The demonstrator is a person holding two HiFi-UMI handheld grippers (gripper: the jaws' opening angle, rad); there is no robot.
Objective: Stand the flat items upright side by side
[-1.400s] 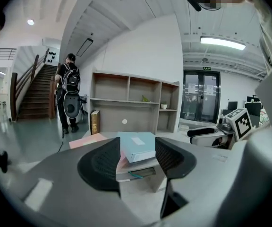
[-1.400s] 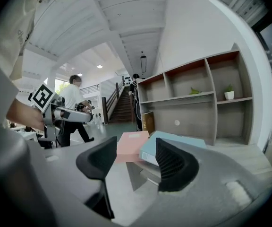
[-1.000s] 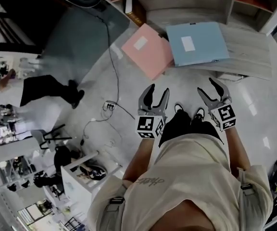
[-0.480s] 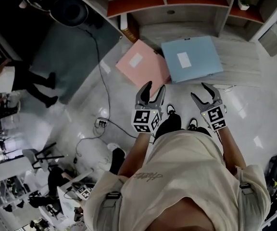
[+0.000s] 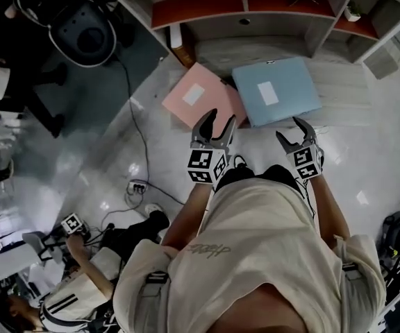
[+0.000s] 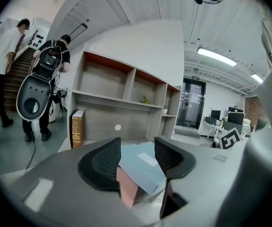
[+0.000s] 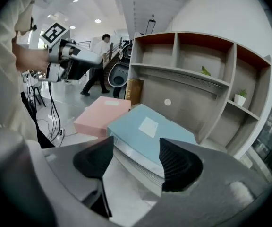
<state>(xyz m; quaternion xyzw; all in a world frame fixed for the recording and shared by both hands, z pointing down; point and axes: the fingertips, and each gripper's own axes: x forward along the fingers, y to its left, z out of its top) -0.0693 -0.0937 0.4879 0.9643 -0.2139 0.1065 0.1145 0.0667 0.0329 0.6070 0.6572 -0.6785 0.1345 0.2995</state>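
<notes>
A pink folder and a blue folder lie flat at the foot of a low shelf unit, the pink one's edge tucked under the blue. My left gripper hovers open just before the pink folder's near corner and holds nothing. In the left gripper view both the blue folder and the pink folder show beyond its jaws. My right gripper is open in front of the blue folder. Its jaws have just been opening, with nothing between them.
A brown book stands upright at the shelf's left end. A cable and power strip lie on the glossy floor at left. A person sits at bottom left. Others stand by a black machine.
Both grippers have come closer to the folders and the shelf. The right gripper's jaws stand wider than before. People at the left have moved about.
</notes>
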